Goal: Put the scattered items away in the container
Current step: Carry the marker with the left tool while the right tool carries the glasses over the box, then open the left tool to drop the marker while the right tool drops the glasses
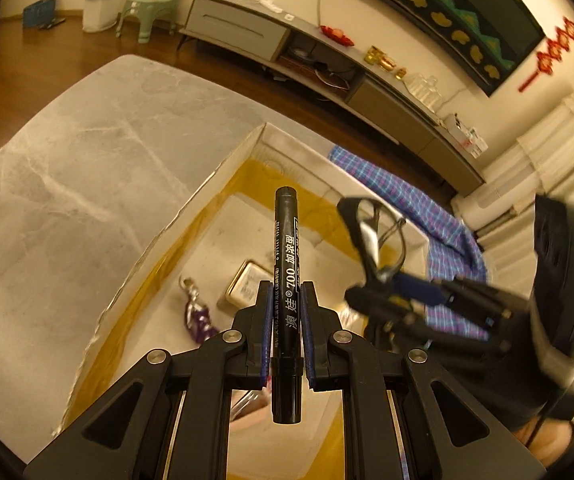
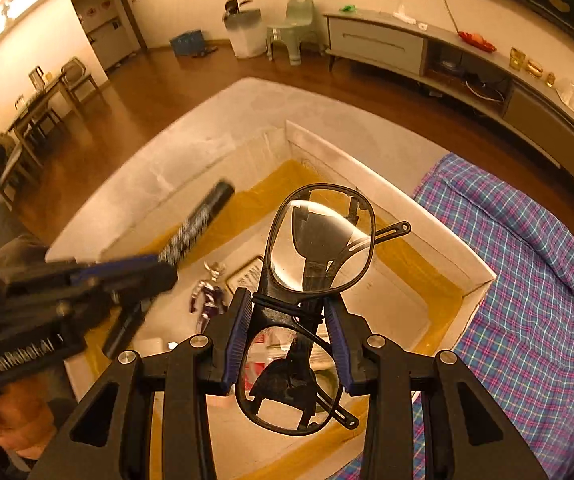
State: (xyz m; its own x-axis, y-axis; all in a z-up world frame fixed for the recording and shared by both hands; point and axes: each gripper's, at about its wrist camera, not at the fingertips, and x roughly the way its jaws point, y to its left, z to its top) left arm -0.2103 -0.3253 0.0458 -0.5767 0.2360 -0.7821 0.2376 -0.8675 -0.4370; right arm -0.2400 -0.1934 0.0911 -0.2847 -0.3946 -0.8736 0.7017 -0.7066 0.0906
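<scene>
Black marker [image 1: 285,280] clamped upright in left gripper [image 1: 285,300] jaws, above open cardboard box [image 1: 191,200] on grey bench [image 1: 67,168]; figurine [image 1: 197,312], gold-rimmed card [image 1: 247,284] inside. Right view: folded glasses [image 2: 311,280] pinched in right gripper [image 2: 289,320] jaws over same box, plaid cloth [image 2: 527,260] just beside.

You are in a home living room. A long low TV cabinet [image 2: 427,46] runs along the wall, with gold ornaments [image 2: 527,66] and a red dish [image 2: 477,42] on top and a dark screen [image 1: 447,12] above it. Red knot decorations [image 1: 551,54] hang on the wall. The floor is polished wood [image 2: 159,96], and a pale green child's chair [image 2: 293,32] and a potted plant [image 2: 243,28] stand by the wall. Farther back you can see a dining table with chairs [image 2: 47,96].
</scene>
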